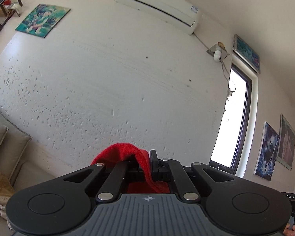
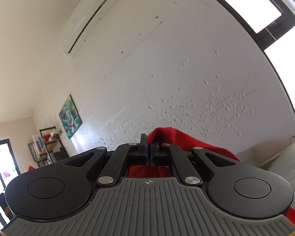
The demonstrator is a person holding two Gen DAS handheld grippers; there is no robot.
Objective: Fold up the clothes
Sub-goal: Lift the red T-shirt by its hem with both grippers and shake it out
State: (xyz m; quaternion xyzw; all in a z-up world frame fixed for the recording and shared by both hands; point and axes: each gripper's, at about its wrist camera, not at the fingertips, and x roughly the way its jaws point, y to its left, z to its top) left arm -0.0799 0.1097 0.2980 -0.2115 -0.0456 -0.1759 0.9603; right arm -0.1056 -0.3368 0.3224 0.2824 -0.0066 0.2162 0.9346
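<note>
Only right view shows shelves (image 2: 49, 147); both grippers (image 1: 145, 163) (image 2: 149, 151) pinch red garment (image 1: 116, 153) (image 2: 186, 139)

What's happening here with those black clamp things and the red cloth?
A person is folding clothes with a handheld gripper in each hand. The left gripper is pinching a red garment, whose cloth runs between its fingers. The right gripper is shut too, with the same red cloth bunched beside and beneath it. Both point up at a white wall, so the garment seems held aloft.
</note>
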